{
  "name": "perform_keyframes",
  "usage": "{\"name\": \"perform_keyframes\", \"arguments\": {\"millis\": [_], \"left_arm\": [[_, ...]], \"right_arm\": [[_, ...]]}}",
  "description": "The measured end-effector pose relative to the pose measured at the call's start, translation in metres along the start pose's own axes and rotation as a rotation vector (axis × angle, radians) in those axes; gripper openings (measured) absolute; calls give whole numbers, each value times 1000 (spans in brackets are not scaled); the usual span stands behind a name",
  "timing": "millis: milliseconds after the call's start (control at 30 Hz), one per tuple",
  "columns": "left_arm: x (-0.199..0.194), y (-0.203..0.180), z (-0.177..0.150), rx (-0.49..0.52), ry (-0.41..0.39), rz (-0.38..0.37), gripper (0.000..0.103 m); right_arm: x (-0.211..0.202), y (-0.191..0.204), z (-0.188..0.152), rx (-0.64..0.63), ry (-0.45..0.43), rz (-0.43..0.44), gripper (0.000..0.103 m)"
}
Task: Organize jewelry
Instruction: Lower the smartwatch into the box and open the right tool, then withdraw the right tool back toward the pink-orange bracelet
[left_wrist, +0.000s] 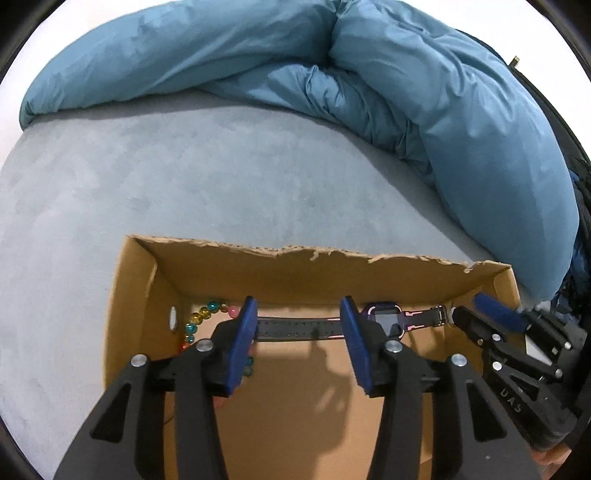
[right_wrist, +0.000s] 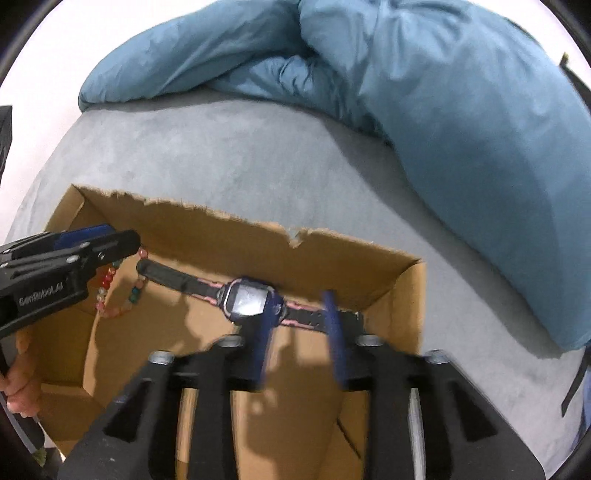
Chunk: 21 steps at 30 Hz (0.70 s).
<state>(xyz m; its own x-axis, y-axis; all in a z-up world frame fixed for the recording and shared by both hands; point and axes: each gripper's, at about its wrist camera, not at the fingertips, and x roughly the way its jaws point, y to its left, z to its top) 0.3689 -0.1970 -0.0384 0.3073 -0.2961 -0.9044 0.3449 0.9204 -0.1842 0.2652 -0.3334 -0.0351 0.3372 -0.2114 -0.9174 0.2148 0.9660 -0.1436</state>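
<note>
Lying flat on the floor of the cardboard box (left_wrist: 140, 280), against its far wall, the watch (right_wrist: 246, 300) is seen stretched out with its strap running left to right. A string of coloured beads (left_wrist: 201, 317) is curled in the far left corner of the box, touching the strap's left end. The box itself rests on a grey bed (left_wrist: 184, 177), with a blue duvet (left_wrist: 461, 129) bunched along the far and right side.

The left tool (left_wrist: 299, 339) is held part-open over the left half of the strap; its blue pads stand clear of the strap on either side and nothing is gripped. The right tool (right_wrist: 299, 332) is likewise part-open, astride the right half of the strap just beside the watch face, with no pressure shown on it, though that view is blurred.

The watch is judged to be already placed. Trouble could come on withdrawal: a pad could catch the strap as the tools are lifted, so that the watch is dragged or flipped. The beads could be snagged by the left tool, since they lie just beside its left pad. The box's torn far edge could also be knocked and the light box shifted on the soft bed.
</note>
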Motion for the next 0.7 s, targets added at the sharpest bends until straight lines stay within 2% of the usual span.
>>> {"name": "perform_keyframes", "arguments": {"millis": [200,267,367,500,600,700], "left_arm": [[-34,-5,-9,26,-71,-9,45],[-57,-9,-16,51,-120,-19,45],[-90,-9,-29,86,-181,-39,49],[-138,-8,-63,141,-270,-59,53],[-159,-6,-90,173,-309,-61,56],[-183,1,-133,193,-344,-72,57]], "right_arm": [[-37,-8,-1,20,-104,42,37],[-59,-13,-7,33,-156,63,37],[-89,-21,-20,43,-222,82,43],[-131,-22,-62,28,-325,60,51],[-151,-22,-101,49,-370,55,51],[-166,-21,-140,81,-404,52,58]]}}
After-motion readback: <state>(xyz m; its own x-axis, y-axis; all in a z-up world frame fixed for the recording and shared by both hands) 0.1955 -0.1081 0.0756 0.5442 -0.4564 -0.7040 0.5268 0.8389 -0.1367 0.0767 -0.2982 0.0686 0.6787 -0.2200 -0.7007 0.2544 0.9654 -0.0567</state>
